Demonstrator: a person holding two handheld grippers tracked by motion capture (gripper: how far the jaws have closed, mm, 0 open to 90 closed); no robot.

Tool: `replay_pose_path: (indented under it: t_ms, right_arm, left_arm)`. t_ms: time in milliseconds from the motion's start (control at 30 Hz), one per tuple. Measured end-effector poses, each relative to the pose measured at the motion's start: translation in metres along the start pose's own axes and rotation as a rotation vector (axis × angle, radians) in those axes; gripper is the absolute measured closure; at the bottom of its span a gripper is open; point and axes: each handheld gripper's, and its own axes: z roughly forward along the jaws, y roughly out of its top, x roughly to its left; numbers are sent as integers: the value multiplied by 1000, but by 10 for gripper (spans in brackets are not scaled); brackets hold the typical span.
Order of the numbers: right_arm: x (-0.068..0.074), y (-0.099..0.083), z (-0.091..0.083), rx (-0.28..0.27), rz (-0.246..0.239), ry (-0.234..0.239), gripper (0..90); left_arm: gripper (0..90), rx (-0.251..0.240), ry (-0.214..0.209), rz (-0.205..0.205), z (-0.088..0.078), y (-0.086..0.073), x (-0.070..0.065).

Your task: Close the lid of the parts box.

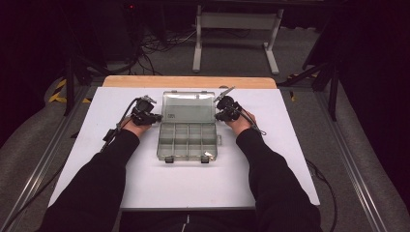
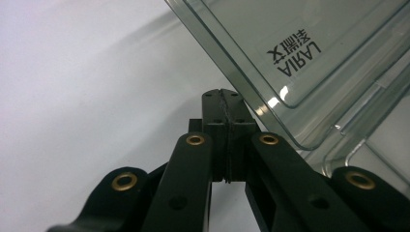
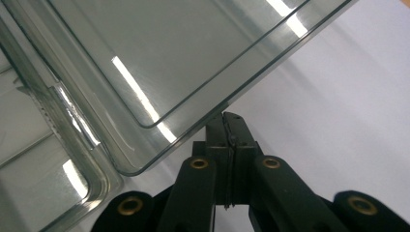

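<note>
A clear plastic compartment box lies in the middle of the white tabletop, its lid swung open toward the far side. My left gripper is at the lid's left edge, shut, with nothing between its jaws. In the left gripper view its closed tips sit right beside the lid, which bears a printed label. My right gripper is at the lid's right edge, also shut and holding nothing. Its tips lie just under the lid's rim. Whether either one touches the lid I cannot tell.
Two latches hang on the box's near edge. The white tabletop stretches toward the person, with a wooden strip at its far edge. Behind stand a white frame and floor cables.
</note>
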Motion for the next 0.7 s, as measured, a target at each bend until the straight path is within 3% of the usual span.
replay_pose_path:
  t_ms: [700]
  right_arm:
    - [-4,4,-11,-64,9,-22,900]
  left_arm:
    - [897,-40,37,-7,-7,5,-4]
